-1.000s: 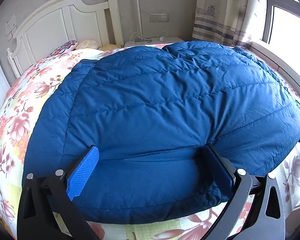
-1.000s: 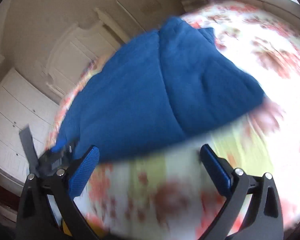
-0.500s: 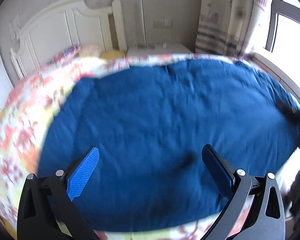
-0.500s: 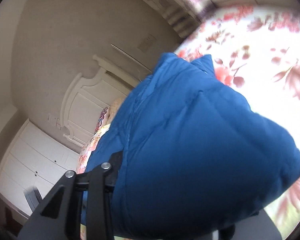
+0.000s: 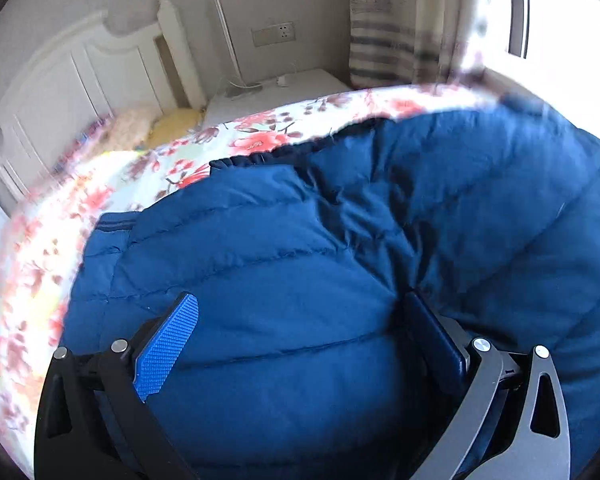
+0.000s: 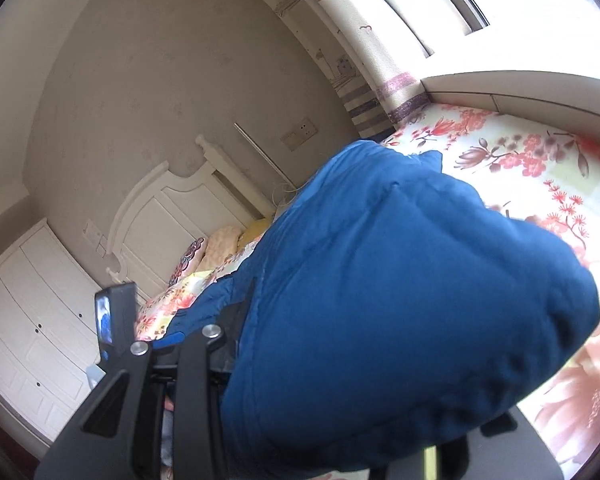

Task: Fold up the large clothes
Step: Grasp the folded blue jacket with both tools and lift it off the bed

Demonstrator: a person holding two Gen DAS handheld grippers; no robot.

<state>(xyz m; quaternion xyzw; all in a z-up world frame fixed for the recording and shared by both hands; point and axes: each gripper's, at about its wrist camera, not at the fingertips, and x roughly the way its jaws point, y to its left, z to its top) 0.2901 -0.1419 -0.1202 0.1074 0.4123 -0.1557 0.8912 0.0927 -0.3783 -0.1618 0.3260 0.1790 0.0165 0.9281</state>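
A large blue puffer jacket (image 5: pixel 340 260) lies on the flowered bed (image 5: pixel 60 216). My left gripper (image 5: pixel 300 340) is open, its fingers wide apart, with a bulge of the jacket between them. In the right wrist view the jacket (image 6: pixel 400 300) is lifted and bunched, and it covers my right gripper (image 6: pixel 340 380). The right gripper's fingertips are hidden in the cloth; its left finger (image 6: pixel 196 360) stands close to the fold, shut on the jacket's edge.
A white headboard (image 5: pixel 80 88) and pillows (image 5: pixel 156 128) are at the bed's far end. A white nightstand (image 5: pixel 280 88) stands beside it. A curtain (image 5: pixel 388 32) and window sill (image 6: pixel 520 92) run along the right. White wardrobes (image 6: pixel 32 328) stand at the left.
The right gripper has closed on the jacket's edge and lifted it up and over. The jacket's right part now folds toward the middle. The left gripper has moved in over the jacket.
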